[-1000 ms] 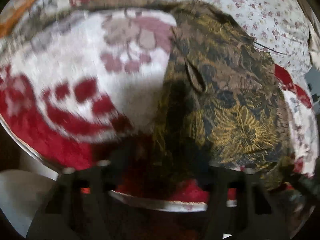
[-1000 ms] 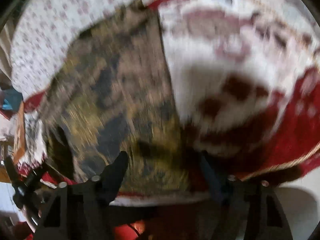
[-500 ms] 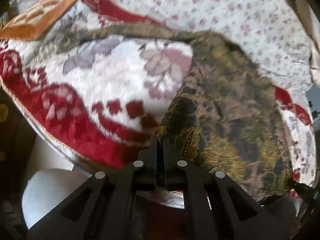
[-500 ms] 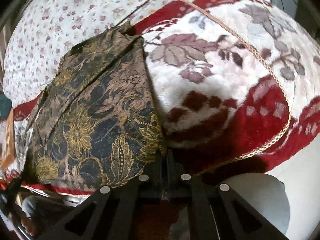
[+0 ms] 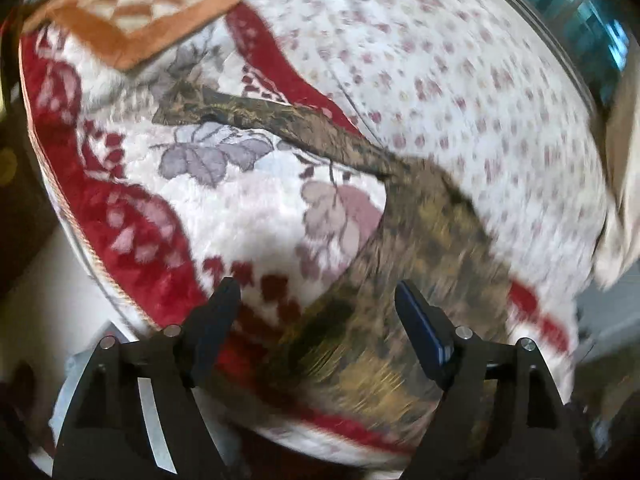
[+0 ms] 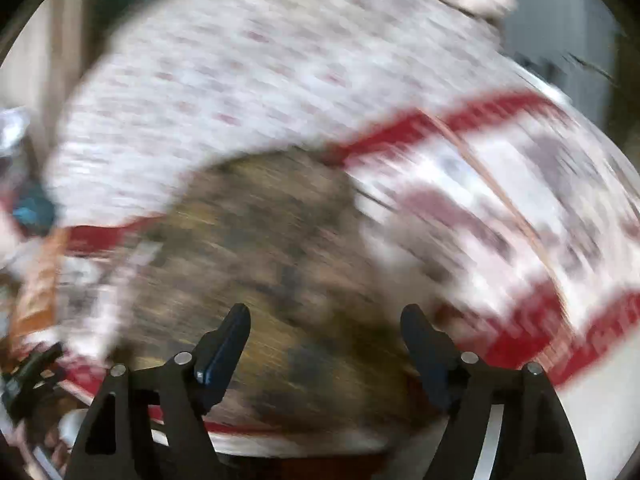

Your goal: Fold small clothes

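A dark garment with a gold floral print (image 5: 424, 264) lies on a red-and-white floral blanket (image 5: 240, 216). One narrow part of it (image 5: 248, 114) stretches away to the far left. My left gripper (image 5: 318, 292) is open and empty just above the garment's near left edge. In the right wrist view the garment (image 6: 272, 264) is blurred. My right gripper (image 6: 326, 318) is open and empty over the garment's near part.
A white sheet with small pink flowers (image 5: 460, 80) covers the bed behind the blanket. An orange checked cushion (image 5: 132, 12) lies at the far left. The blanket's corded edge (image 5: 100, 276) drops to a pale floor (image 5: 36, 312).
Both grippers were shut at the garment's near edge half a second ago and have opened. Both have lifted and moved; the views are motion-blurred.
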`<state>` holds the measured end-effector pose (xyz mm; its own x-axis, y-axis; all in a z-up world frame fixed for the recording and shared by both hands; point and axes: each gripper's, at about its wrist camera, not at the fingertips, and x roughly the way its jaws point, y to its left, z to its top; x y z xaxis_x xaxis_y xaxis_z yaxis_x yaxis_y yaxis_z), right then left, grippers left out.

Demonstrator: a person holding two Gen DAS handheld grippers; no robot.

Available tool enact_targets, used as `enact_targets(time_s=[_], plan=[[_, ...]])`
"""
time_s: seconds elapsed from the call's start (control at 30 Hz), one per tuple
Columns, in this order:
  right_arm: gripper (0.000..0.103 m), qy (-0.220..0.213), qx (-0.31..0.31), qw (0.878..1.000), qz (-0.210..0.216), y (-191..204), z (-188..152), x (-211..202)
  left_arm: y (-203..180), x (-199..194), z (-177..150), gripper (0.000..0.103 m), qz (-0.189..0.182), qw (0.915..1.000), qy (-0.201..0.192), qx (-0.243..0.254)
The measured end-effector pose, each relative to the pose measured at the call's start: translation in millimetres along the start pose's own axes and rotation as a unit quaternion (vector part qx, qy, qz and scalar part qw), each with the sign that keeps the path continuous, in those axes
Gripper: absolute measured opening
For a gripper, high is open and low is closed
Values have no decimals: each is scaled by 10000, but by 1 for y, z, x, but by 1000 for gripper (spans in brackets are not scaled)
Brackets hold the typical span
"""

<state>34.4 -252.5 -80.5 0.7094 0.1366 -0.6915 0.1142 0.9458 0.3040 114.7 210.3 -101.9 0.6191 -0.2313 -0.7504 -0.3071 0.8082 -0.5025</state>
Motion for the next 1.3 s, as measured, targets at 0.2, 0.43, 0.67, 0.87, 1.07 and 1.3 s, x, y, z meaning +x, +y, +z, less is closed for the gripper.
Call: enact_targets(time_s=[0.2,0.43,0.67,0.87,1.07,1.3], plan=[[91,33,-738,9900,1200,103,51,77,26,37,70,80,-232,9947,78,-997],[91,989,-900,9719,1935,177,73,211,92,99,141,79,274,9671,-84,-2530],[91,1399,-1188,9622,2014,208,65,274,131,155,173,65,675,9489,-86,-3083],[76,1513,-1034,9653,1858,213,61,295,136,171,183,15,867,9503,-100,-2988],[70,1532,-875,9689,1733,209,67,299,106,149,190,6,1029,9622,-533,-2465],[70,1495,-650,9708,1760,197,76,297,13,105,183,6,1057,9822,-1424,-615]])
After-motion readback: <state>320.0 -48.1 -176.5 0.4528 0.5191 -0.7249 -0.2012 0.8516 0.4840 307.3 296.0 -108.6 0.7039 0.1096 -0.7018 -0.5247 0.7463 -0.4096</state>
